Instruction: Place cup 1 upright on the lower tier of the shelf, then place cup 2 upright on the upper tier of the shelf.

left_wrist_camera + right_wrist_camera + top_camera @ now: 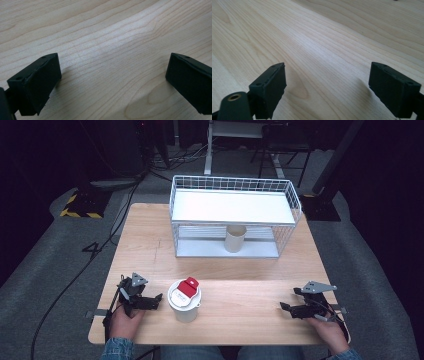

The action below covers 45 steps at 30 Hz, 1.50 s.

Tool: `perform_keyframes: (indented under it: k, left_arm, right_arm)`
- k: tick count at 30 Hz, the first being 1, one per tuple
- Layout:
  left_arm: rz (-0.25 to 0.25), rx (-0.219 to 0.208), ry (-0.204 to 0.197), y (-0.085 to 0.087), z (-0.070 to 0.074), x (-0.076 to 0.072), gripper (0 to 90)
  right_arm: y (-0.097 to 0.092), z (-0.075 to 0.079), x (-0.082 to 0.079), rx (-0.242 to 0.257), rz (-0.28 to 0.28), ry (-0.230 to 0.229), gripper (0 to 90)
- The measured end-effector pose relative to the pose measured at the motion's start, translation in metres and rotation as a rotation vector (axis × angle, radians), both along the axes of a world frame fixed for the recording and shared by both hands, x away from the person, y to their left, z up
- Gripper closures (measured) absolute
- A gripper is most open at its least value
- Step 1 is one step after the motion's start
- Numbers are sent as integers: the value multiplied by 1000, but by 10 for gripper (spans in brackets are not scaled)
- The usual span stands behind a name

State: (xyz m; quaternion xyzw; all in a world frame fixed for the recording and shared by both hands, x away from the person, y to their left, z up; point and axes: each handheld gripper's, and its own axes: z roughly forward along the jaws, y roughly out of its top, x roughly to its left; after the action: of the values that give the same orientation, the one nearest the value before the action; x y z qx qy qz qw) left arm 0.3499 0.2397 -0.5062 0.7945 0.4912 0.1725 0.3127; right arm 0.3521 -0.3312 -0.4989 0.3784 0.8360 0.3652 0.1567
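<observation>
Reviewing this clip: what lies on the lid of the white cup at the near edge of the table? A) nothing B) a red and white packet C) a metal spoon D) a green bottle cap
B: in the high view a red and white packet rests on top of the white cup, between the left tongs and the right tongs.

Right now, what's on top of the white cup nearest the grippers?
A white lid covers the white cup, and a red piece sits on the lid. The lid hides whatever is inside the cup.
</observation>
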Motion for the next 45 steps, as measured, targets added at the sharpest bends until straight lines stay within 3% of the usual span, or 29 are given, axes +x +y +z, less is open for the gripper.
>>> perform_keyframes:
  k: [8,22,33,38,45]
  left_arm:
    - [0,0,0,0,0,0,6]
    - [0,0,-1,0,0,0,6]
    - [8,0,2,1,0,0,3]
    - [35,2,1,0,0,-2,4]
    - [-4,8,11,4,1,-5,3]
  right_arm:
    - [-2,-6,2,-8,-38,-18,139]
    - [2,-7,8,-37,-100,8,4]
    - [2,-7,8,-36,-103,8,4]
    - [3,-7,8,-36,-106,8,3]
    - [3,-7,8,-36,-106,8,3]
